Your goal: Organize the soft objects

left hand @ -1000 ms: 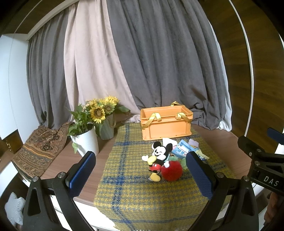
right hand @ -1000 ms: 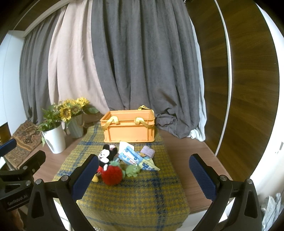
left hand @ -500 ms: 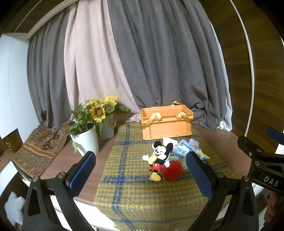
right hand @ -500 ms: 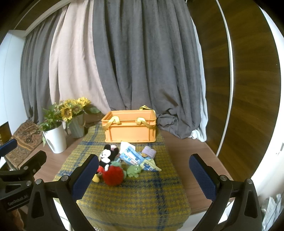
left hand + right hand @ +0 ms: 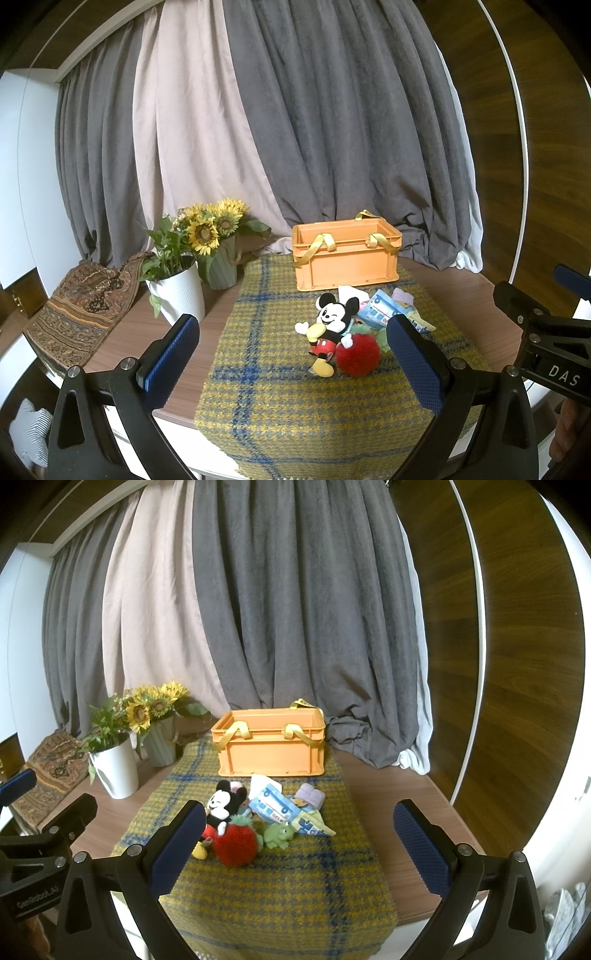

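Plush items lie in a loose heap on the yellow-and-blue plaid cloth [image 5: 258, 893], just in front of the orange crate [image 5: 271, 746], none inside it yet. The Mickey Mouse doll [image 5: 221, 806] sits at the heap's left, leaning against the red fuzzy strawberry [image 5: 235, 843]. A green frog toy [image 5: 279, 835] rests just beside the strawberry on its right. Behind these lie fabric pouches printed with blue vehicles [image 5: 274, 805] and a small lilac folded piece [image 5: 311, 796], partly overlapping one another.

Handling judgement: all items appear light, compressible and unbreakable. The strawberry's round, fluffy body will likely yield under the pads, so a grip across its widest part is advised. The doll is best taken at torso or head; limbs are thin and would let it dangle. The flat pouches offer little height and will need an edge or a fold pinched.

Left gripper [image 5: 291, 362] is spread wide, holding nothing, facing the heap from short of the cloth's near edge. Right gripper [image 5: 299, 843] is likewise spread wide and holding nothing, the heap between its fingers in view but not reached.

Surroundings: sunflower vase [image 5: 221, 264] and white plant pot [image 5: 179, 295] stand left of the cloth on the wooden table [image 5: 388, 801], well apart from the toys.
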